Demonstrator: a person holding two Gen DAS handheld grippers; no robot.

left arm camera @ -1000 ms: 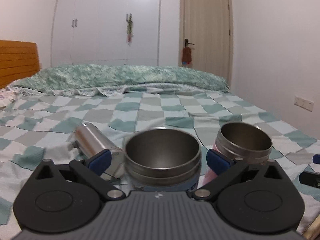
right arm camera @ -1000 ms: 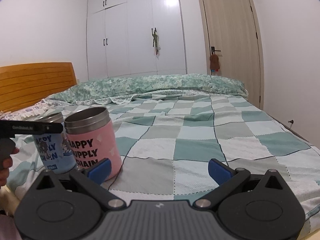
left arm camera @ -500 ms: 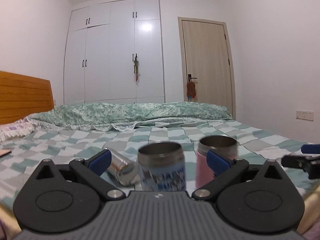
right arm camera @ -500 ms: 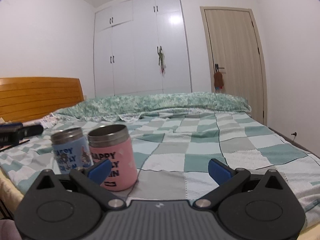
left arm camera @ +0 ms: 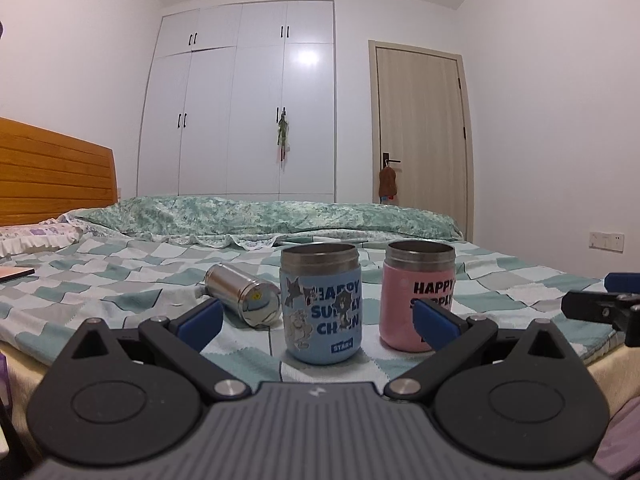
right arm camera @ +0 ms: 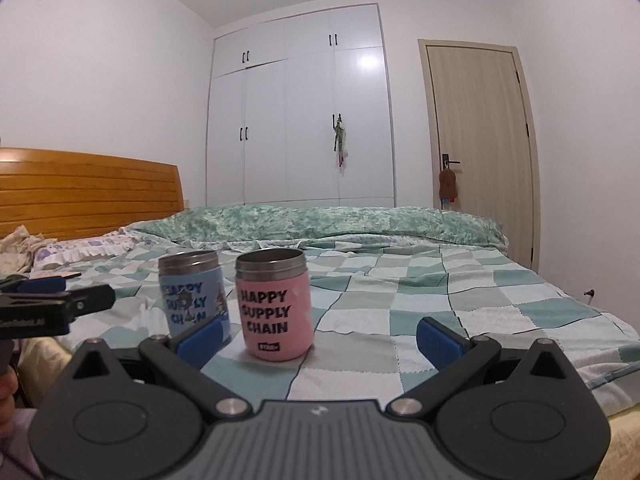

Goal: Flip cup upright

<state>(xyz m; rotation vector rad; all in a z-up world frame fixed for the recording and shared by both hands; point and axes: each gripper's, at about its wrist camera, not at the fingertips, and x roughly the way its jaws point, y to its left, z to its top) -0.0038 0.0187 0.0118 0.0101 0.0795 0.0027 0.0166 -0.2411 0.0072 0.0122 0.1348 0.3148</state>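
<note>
A blue cup [left arm camera: 321, 304] and a pink cup [left arm camera: 416, 294] stand upright side by side near the front edge of the bed. Both also show in the right wrist view, blue [right arm camera: 193, 294] and pink [right arm camera: 273, 304]. A bare steel cup [left arm camera: 242, 294] lies on its side left of the blue cup. My left gripper [left arm camera: 318, 322] is open and empty, just in front of the blue cup and apart from it. My right gripper [right arm camera: 320, 338] is open and empty, in front of and right of the pink cup.
The cups sit on a green checked bedspread [right arm camera: 440, 292]. A rolled duvet [left arm camera: 280, 216] lies across the far side. A wooden headboard [left arm camera: 52, 184] is at the left. The bed's front edge [left arm camera: 24, 356] runs just below the grippers. A wardrobe and a door stand behind.
Both grippers have drawn back and dropped low, so the cups now appear side-on and farther away. The cups have not moved.
</note>
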